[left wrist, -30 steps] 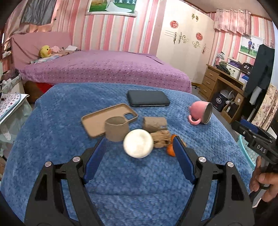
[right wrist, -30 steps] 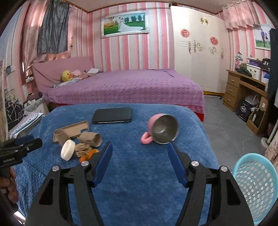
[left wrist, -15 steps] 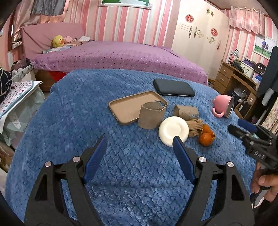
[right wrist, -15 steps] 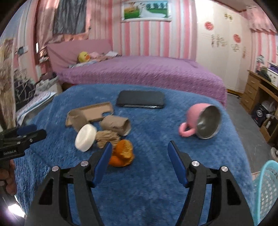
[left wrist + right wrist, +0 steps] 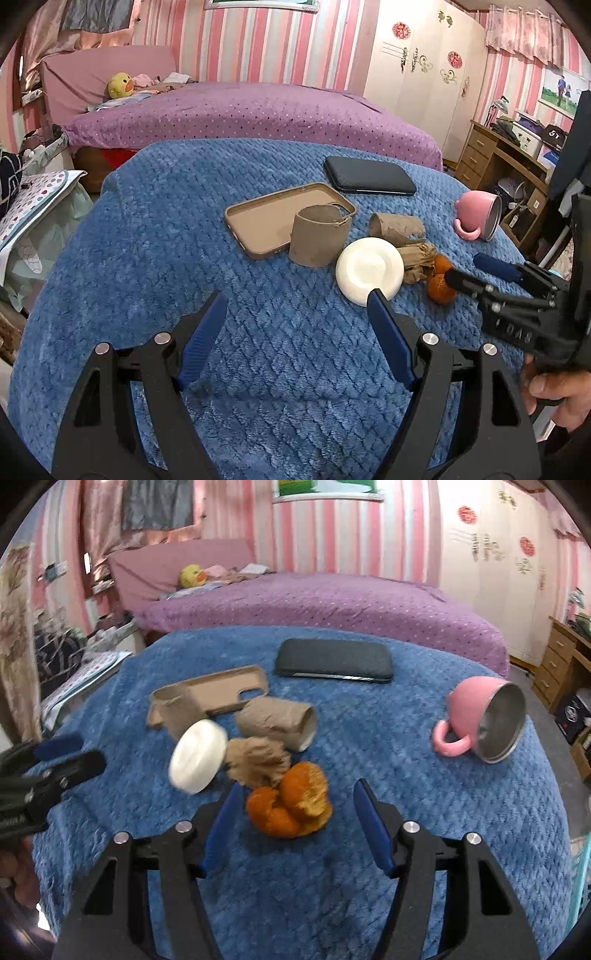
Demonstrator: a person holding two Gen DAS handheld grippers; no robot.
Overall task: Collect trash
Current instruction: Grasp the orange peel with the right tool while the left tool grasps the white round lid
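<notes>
Orange peel [image 5: 290, 805] lying on the blue blanket [image 5: 406, 775], just ahead of the right gripper [image 5: 293, 794] and between its two blue fingertips [image 5: 364, 792], nearer the left one; not touched by either. Right gripper spread wide, gripping nothing. Crumpled brown paper [image 5: 256, 762] just beyond the peel, touching it; white round lid [image 5: 198, 755] ahead and to the left, tilted up on edge; lying cardboard tube [image 5: 277, 723] behind the paper; second, upright cardboard tube [image 5: 319, 236] beside a tan phone case [image 5: 266, 221]. Black phone [image 5: 334, 662] farther ahead; tipped pink mug [image 5: 480, 720] off to the right.

Left gripper [image 5: 295, 301] spread wide too, holding nothing, hovering over bare blanket; lid just past its right fingertip, peel [image 5: 439, 282] farther right, next to the right gripper's tips [image 5: 476, 275].
</notes>
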